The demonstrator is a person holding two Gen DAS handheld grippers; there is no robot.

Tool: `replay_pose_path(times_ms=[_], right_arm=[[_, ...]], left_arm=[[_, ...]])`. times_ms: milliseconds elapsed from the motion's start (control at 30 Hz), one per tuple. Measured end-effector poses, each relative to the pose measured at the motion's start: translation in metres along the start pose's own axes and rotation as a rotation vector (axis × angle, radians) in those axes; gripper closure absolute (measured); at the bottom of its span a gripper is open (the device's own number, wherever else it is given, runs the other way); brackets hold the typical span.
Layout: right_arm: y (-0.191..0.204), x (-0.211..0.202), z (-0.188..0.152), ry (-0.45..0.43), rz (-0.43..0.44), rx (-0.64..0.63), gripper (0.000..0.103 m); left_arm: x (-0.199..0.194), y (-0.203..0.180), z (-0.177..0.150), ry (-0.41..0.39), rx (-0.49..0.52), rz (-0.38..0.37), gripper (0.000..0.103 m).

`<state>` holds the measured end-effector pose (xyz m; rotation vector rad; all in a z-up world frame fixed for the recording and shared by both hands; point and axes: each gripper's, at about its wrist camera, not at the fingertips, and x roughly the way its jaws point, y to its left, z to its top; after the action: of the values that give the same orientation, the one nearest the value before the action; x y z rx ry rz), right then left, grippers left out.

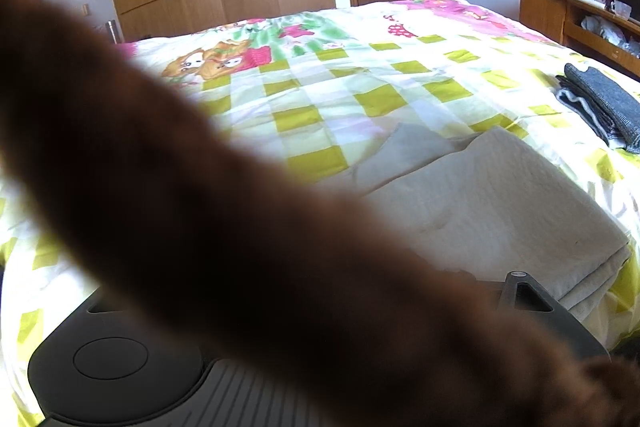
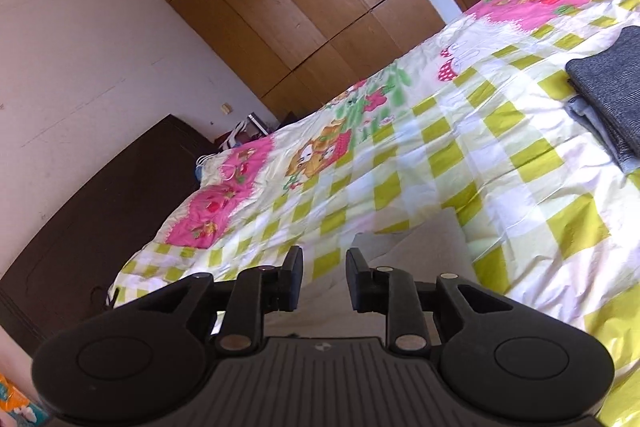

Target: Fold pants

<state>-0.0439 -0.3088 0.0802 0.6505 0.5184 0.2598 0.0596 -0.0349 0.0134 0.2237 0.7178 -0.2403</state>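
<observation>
Right tool (image 2: 323, 277) agape above pants (image 2: 416, 239)

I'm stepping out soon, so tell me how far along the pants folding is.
Done: folded grey garments sit stacked on the checkered bedspread, and a pale off-white garment lies folded flat nearby. In hand: blurry brown fuzzy fabric hangs across the left wrist camera, hiding the left gripper's fingers; the right gripper is open and empty. Left: folding that brown piece, probably.
</observation>
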Motion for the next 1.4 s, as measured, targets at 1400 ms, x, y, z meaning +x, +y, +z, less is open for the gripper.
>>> replay_pose_path(times_ms=[1400], right_arm=[[-0.097,0.101,-0.014,0.240,0.059,0.183,0.079]], left_arm=[[0.002,-0.011,-0.038,0.119,0.008,0.092,0.007]])
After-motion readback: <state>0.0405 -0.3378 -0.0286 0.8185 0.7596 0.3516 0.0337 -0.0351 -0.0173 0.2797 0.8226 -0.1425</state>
